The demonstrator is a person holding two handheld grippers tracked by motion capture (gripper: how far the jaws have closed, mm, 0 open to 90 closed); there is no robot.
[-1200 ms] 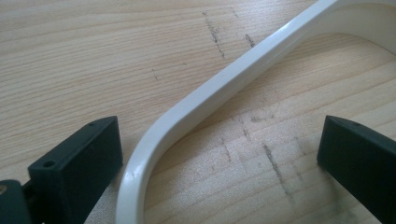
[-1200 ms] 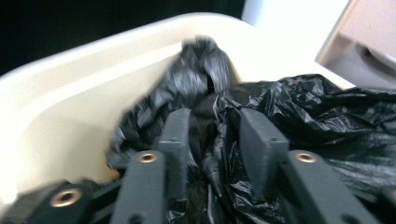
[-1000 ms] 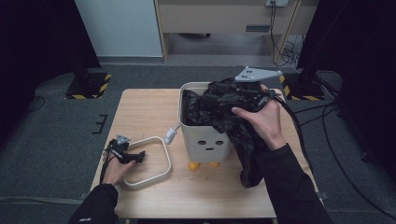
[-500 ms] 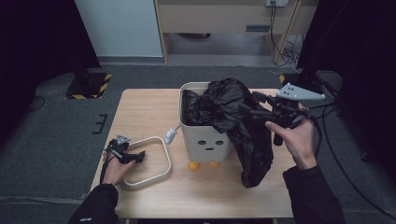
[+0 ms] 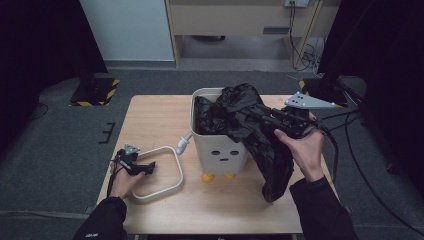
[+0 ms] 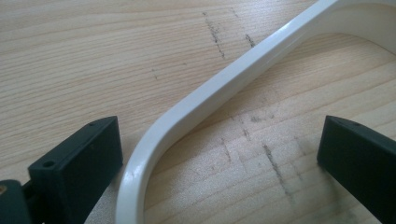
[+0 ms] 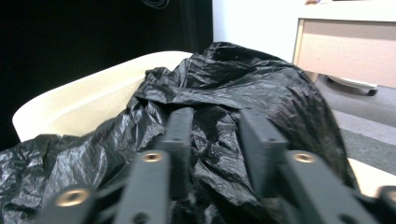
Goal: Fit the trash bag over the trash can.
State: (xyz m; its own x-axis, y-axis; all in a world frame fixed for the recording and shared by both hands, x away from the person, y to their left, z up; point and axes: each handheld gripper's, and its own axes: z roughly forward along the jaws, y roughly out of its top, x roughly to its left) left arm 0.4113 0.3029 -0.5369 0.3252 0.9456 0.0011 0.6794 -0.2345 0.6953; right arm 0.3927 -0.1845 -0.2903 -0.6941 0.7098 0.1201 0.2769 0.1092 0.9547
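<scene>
Black plastic bag (image 5: 252, 130) is draped over the right rim of the cream bin (image 5: 220, 145), part inside the bin, part hanging down its right outer side to the wooden table (image 5: 155, 117). Nearest the person, at the front left of the table, the left gripper (image 5: 145, 169) rests low over a white loop-shaped frame (image 5: 167, 172) lying flat; in the left gripper view its jaws stand wide apart, with the frame's curved rail (image 6: 205, 102) passing between them and touching neither pad, so nothing is held. Just past that, the bin stands mid-table on small orange feet (image 5: 217, 176), a face printed on its front wall. At the bin's right rim the right gripper (image 5: 260, 114), carrying its grey three-cornered plate, points left into the bag; its jaws have just been closing and now stand narrow, with crumpled bag film (image 7: 210, 126) bunched between them in the right gripper view.
</scene>
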